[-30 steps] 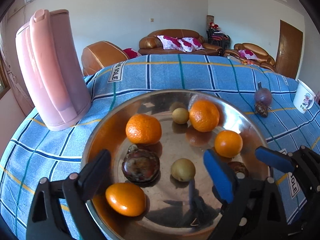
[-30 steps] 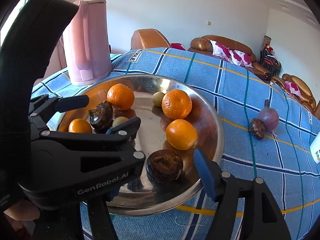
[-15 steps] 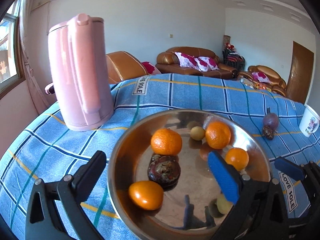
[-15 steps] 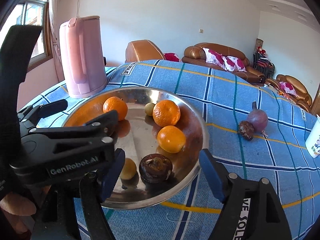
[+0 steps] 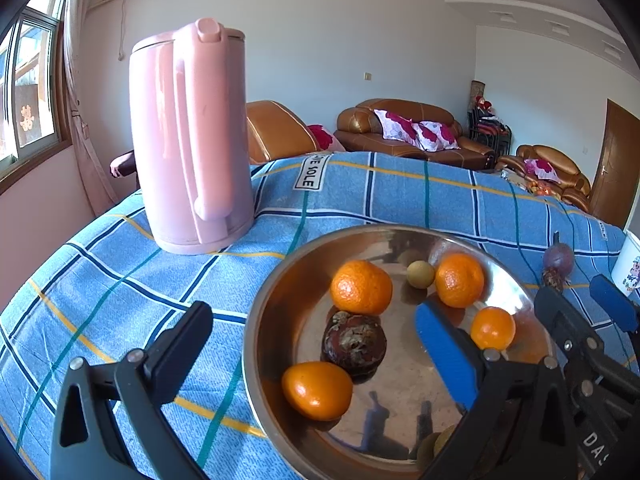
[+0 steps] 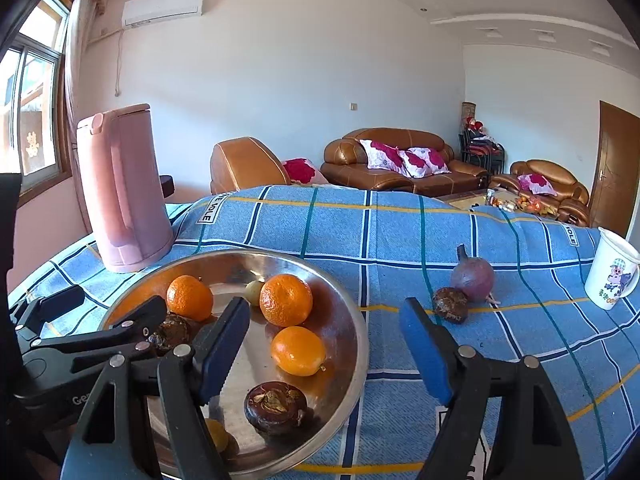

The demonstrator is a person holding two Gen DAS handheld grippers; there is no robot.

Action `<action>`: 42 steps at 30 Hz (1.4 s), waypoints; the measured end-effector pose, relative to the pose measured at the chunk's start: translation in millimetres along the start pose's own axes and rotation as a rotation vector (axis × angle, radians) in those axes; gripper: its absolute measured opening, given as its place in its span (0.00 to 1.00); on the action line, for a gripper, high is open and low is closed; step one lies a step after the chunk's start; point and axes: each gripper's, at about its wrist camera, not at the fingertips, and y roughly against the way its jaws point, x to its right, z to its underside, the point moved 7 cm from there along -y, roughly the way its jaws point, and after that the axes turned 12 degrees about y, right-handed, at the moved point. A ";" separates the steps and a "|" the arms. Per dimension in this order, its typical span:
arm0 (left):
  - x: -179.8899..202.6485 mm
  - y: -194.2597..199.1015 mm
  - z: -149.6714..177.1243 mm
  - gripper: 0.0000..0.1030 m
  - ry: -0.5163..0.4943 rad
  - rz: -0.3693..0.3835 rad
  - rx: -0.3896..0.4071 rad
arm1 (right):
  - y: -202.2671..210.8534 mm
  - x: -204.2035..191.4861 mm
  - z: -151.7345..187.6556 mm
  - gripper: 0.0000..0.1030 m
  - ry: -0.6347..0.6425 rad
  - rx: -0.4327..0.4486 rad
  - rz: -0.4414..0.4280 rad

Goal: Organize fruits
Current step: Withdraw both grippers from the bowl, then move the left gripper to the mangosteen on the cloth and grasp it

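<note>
A round steel bowl (image 5: pixel 264 320) (image 6: pixel 352 320) on the blue checked cloth holds several oranges (image 5: pixel 361 287) (image 6: pixel 285 299), small yellow-green fruits (image 5: pixel 420 274) and two dark brown wrinkled fruits (image 5: pixel 354 342) (image 6: pixel 276 402). A purple onion (image 6: pixel 472 274) and another dark brown fruit (image 6: pixel 450 304) lie on the cloth right of the bowl. My left gripper (image 5: pixel 312 344) is open and empty over the bowl's near left rim. My right gripper (image 6: pixel 324 344) is open and empty over the bowl's right rim.
A tall pink kettle (image 5: pixel 192 136) (image 6: pixel 120 188) stands behind the bowl at the left. A white printed cup (image 6: pixel 612 272) stands at the far right. Brown sofas (image 6: pixel 400 164) lie beyond the table's far edge.
Both grippers have pulled back and risen from the bowl, the left swinging left and the right swinging right. The fruits in the bowl have stayed in place.
</note>
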 end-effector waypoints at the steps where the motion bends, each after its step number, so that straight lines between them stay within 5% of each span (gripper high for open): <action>1: -0.4 0.1 -0.1 1.00 0.001 0.000 0.001 | 3.1 -1.2 -0.9 0.79 0.008 0.011 0.001; 27: -1.9 40.8 6.7 1.00 0.004 -0.077 0.125 | 36.3 7.5 9.9 0.83 0.018 0.067 -0.005; 42: 34.2 50.6 27.5 1.00 -0.012 -0.044 0.087 | 54.4 47.8 25.4 0.83 0.004 0.068 0.044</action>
